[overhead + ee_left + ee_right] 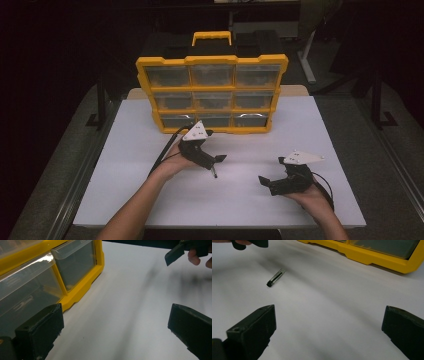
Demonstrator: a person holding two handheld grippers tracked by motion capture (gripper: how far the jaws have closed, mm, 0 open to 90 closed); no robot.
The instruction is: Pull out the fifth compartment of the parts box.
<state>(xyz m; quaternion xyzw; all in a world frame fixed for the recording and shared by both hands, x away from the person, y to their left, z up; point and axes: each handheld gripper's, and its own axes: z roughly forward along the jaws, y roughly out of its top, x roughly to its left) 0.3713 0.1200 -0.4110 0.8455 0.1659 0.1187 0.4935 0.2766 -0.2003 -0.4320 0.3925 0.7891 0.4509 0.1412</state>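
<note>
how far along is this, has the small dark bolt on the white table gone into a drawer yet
Not yet. Done: nothing visibly; all clear drawers of the yellow organizer look shut. In hand: nothing; the left gripper and right gripper are both open and empty. Left: the small dark bolt lies loose on the white table, to be picked up and stored.

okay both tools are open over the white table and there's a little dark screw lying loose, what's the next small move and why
Probably ease the right tool forward toward the small dark screw on the white table. Its jaws stand wide apart and empty, and the screw lies loose ahead of them, apart from the yellow drawer organizer.
</note>
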